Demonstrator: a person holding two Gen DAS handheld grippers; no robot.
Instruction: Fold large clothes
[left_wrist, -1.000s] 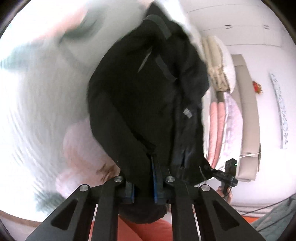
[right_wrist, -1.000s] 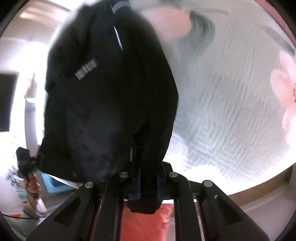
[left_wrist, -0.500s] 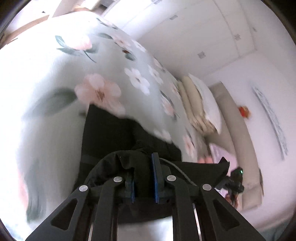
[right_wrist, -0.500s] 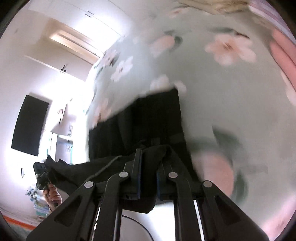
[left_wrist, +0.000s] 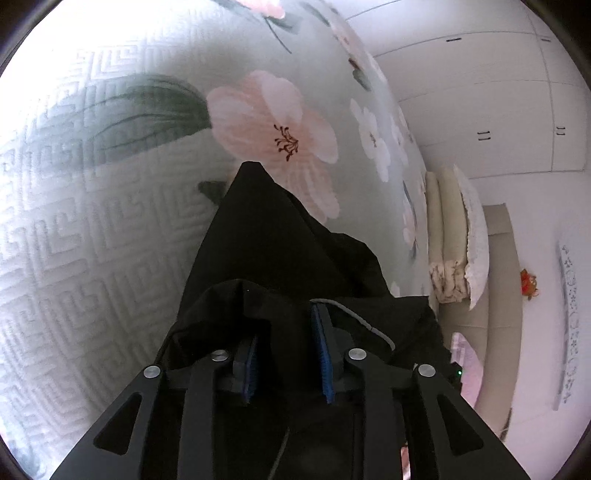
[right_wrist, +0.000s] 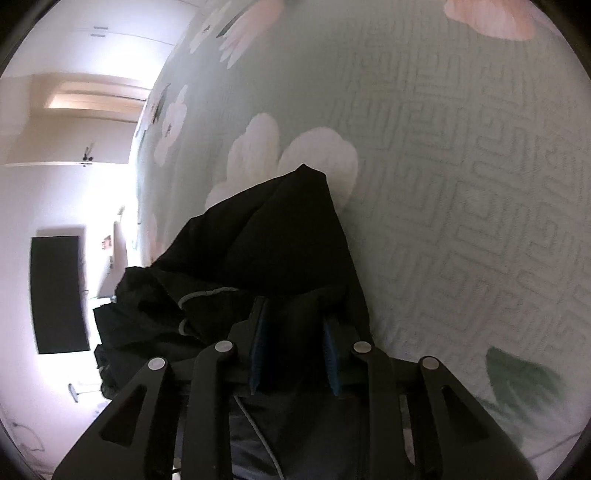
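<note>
One black garment (left_wrist: 280, 251) lies on the floral bedspread (left_wrist: 110, 221), lowered since a second ago; two grippers, left gripper (left_wrist: 286, 354) and right gripper (right_wrist: 293, 350), now stand parted over its near edge.

wrist views close above bedspread (left_wrist: 92, 240), facing forward, sharing black garment (left_wrist: 280, 251)

Jacket (left_wrist: 280, 251) no longer hangs in the air as a second ago; now lies down on the bed (left_wrist: 92, 229), bunched near both tongs. Left tongs (left_wrist: 288, 354) have spread apart from their earlier clamp, cloth loose between the blue pads. Right tongs (right_wrist: 293, 350) likewise gape wider than before. Both cameras now sit lower, closer to the quilt.
</note>
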